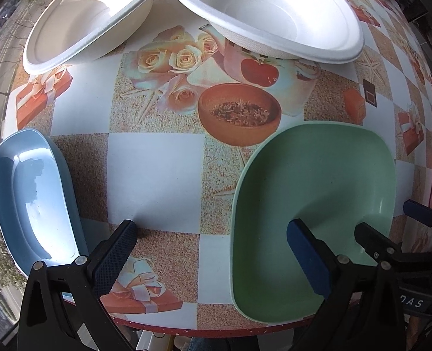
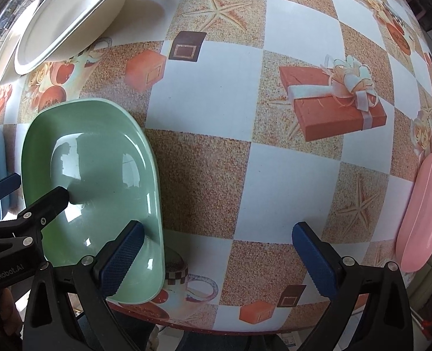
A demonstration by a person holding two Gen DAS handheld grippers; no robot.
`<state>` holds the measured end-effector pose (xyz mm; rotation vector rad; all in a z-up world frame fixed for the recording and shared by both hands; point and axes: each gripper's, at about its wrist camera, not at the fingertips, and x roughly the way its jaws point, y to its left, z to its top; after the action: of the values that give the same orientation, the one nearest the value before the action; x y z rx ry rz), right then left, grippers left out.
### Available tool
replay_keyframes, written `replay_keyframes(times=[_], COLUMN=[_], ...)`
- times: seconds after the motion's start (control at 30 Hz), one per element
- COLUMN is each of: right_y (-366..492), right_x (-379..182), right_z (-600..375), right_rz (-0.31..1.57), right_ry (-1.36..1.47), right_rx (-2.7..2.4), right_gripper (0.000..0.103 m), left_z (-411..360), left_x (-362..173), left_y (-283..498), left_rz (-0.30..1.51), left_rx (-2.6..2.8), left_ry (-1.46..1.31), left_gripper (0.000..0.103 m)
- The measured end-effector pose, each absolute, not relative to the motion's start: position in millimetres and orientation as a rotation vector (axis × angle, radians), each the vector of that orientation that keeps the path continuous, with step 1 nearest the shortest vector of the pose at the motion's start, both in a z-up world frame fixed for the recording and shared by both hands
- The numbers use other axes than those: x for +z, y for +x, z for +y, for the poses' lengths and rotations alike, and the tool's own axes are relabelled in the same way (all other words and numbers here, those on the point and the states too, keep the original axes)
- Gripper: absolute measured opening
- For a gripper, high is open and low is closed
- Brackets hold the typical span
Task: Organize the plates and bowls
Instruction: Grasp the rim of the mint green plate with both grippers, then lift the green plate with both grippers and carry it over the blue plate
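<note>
Showed a green dish (image 1: 327, 193), a pale blue dish (image 1: 37, 201), a pink dish (image 2: 423, 213), two white bowls (image 1: 262, 11). Wore a checked tablecloth (image 2: 274, 175) of white and sandy squares, printed with orange gift boxes, starfish, cream roses, a red apple.

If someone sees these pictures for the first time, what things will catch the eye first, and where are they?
The green plate at the table's near edge stands out first, with the open left gripper straddling its left rim. Next come the two white bowls at the far side, the blue plate at the left edge and the pink plate at the right. The busy patterned tablecloth with printed gifts and starfish lies under everything.
</note>
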<state>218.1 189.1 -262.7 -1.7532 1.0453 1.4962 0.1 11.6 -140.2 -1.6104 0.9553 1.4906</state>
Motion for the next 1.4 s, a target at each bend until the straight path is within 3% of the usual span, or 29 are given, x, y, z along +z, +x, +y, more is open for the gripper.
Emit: replay_keyframes(times=[0.03, 0.17, 0.2, 0.27, 0.33, 0.37, 0.63, 0.97, 1.4], right_y=[212, 191, 188, 182, 178, 176, 183, 166, 147], right_x=[-262, -250, -248, -245, -243, -240, -241, -219, -148], right_z=[190, 179, 177, 173, 171, 170, 169, 166, 183], right_rz=[1.032, 0.981, 0.976, 0.974, 0.982, 1.010, 1.183, 1.163, 1.083], right_ry=[-1.759, -1.777, -1.785, -1.791, -1.784, -1.775, -1.774, -1.802, -1.764], right_rx=[1.511, 1.587, 1.598, 1.613, 1.620, 1.637, 1.527, 1.553, 1.637], right_gripper=[0.095, 0.064, 0.056, 0.051, 0.044, 0.023, 0.017, 0.017, 0.017], left_z=[15, 26, 28, 32, 35, 37, 35, 15, 5], left_x=[-139, -131, -129, -124, -120, -118, -114, -96, -53], left_y=[2, 12, 15, 22, 31, 36, 39, 43, 36], left_rz=[0.963, 0.986, 0.990, 1.002, 1.014, 1.022, 1.085, 1.136, 1.029], left_rx=[1.484, 1.445, 1.433, 1.408, 1.374, 1.355, 1.331, 1.310, 1.383], left_ry=[-1.610, -1.583, -1.565, -1.520, -1.471, -1.446, -1.419, -1.353, -1.317], left_gripper=[0.099, 0.086, 0.080, 0.069, 0.050, 0.045, 0.035, 0.035, 0.035])
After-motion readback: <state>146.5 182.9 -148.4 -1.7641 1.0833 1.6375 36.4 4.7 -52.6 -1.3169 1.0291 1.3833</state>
